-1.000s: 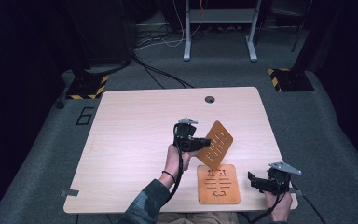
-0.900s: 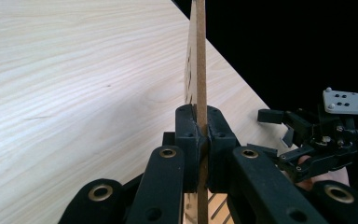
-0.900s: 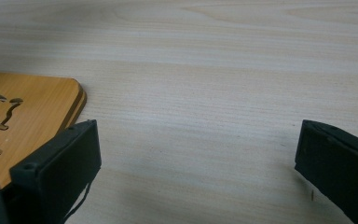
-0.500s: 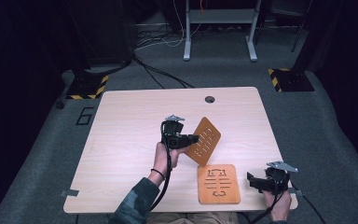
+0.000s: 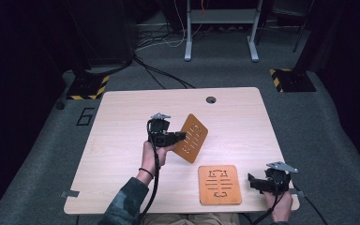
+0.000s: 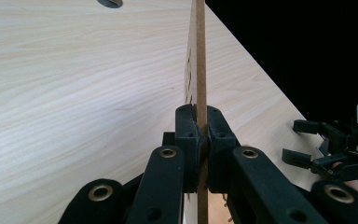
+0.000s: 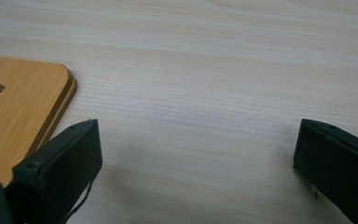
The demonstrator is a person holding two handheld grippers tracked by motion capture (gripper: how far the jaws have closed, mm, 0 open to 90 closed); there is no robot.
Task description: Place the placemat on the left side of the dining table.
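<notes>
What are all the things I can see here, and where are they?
Held wooden panel: one, orange-brown with slots cut through it, lifted above the middle of the table, tilted.
Flat wooden panel: one, orange-brown with cut-out shapes, lying near the table's front edge.
Table: one, pale wood, with a round hole near its far edge.
Metal stand: one, grey, on the floor behind the table.
Striped floor plates: two, black with yellow stripes, one beyond each far corner of the table.
Cables: several, dark and white, on the grey floor.
Left gripper: one, black, shut on the held wooden panel's edge.
Right gripper: one, black, open, low over the table right of the flat wooden panel.
</notes>
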